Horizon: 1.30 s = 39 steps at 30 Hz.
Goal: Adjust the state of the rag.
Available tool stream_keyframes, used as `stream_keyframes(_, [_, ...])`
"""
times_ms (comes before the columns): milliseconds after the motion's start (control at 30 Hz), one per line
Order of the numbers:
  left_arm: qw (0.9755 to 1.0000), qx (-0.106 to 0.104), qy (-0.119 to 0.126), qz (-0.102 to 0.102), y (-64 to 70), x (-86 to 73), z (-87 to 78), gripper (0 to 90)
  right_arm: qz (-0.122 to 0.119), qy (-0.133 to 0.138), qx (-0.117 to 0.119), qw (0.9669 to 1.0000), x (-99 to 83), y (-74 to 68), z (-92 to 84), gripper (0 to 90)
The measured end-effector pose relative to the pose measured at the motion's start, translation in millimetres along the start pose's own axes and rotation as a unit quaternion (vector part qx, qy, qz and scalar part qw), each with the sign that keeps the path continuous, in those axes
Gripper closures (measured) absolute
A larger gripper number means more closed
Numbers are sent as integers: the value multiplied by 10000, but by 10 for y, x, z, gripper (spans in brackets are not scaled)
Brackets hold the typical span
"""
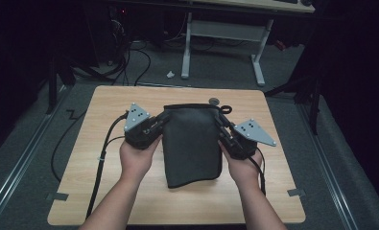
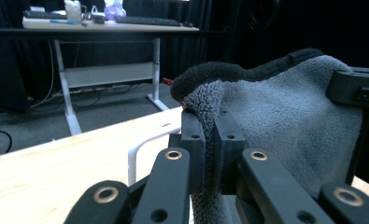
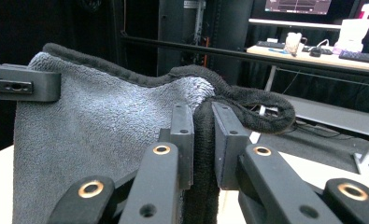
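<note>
The left gripper [image 2: 209, 133] has its jaws closed to a narrow gap on the left upper corner of a dark grey microfibre towel [image 1: 192, 143], with the pile pinched between the two pads. The right gripper [image 3: 202, 128] is closed the same way on the right upper corner, clamping the towel's black bound hem, which loops out just past the jaws. In the high view the left gripper [image 1: 159, 123] and the right gripper [image 1: 223, 125] stand level with each other on opposite sides of the cloth, each carried by a hand: the left hand [image 1: 136, 155] and the right hand [image 1: 242, 163]. The towel hangs between them as a stretched panel. Its held edge, bordered in black, runs left to right and faces the far edge of the table [image 1: 105, 201]; its long axis runs from that held edge back toward the person. The free lower end points toward the near edge and lies over the table's middle; whether it touches the wood cannot be told. A cable [image 1: 100, 158] trails from the left gripper across the left half of the table toward the near left corner. Beyond the far edge stands a white-legged desk [image 1: 223, 31] on grey carpet.
</note>
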<state>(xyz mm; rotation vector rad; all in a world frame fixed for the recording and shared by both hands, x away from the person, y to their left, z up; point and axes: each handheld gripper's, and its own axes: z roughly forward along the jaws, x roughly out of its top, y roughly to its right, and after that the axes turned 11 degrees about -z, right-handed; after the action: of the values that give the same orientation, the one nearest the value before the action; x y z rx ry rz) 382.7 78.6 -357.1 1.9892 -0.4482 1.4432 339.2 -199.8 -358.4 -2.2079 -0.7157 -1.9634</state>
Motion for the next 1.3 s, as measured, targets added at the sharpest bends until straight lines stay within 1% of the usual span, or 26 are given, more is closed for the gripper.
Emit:
stream_keyframes(33, [10000,0,0,0,0,0,0,850,24,10,-3,10000,13,3,2,809])
stream_keyframes(67, [10000,-1,44,-13,-3,41,-6,850,-16,26,-11,10000,28,10,5,808])
stream_keyframes(133, [10000,7,75,26,8,84,-3,851,-43,55,-24,10000,62,20,11,809])
stream_keyframes(167, [10000,7,75,26,8,84,-3,851,-43,55,-24,10000,62,20,11,809])
stream_keyframes(200, [9999,-2,107,59,15,132,-10,850,-40,88,-50,9999,99,34,16,809])
stream_keyframes(267, [9998,-4,161,81,29,183,-11,851,-3,123,-56,9999,144,49,18,809])
stream_keyframes(467, [9993,19,283,233,74,353,-10,851,17,245,-92,9997,290,128,42,809])
stream_keyframes(567, [9991,10,336,247,90,431,-7,851,25,309,-128,9994,365,158,51,810])
stream_keyframes(600, [9991,10,336,247,90,431,-7,852,25,309,-128,9994,365,158,51,810])
stream_keyframes(633, [9990,15,344,267,95,452,-6,852,46,345,-150,9993,417,179,51,811])
stream_keyframes(700, [9989,15,364,297,101,494,-1,852,4,369,-170,9992,447,188,52,811])
stream_keyframes(833, [9988,24,367,321,104,521,15,852,-23,386,-184,9991,470,203,58,811])
stream_keyframes(933, [9987,39,371,360,107,559,38,852,12,396,-222,9990,493,228,81,811])
stream_keyframes(1033, [9983,57,370,446,105,639,70,852,20,439,-239,9987,524,255,106,811])
stream_keyframes(1067, [9983,57,370,446,105,639,70,852,41,436,-236,9988,538,263,115,811])
stream_keyframes(1133, [9981,72,409,452,96,705,93,852,100,466,-213,9986,565,289,138,811])
stream_keyframes(1233, [9981,67,433,437,77,782,125,852,71,490,-236,9985,615,317,177,811])
stream_keyframes(1300, [9978,86,451,477,68,830,151,852,58,493,-249,9985,645,340,215,810])
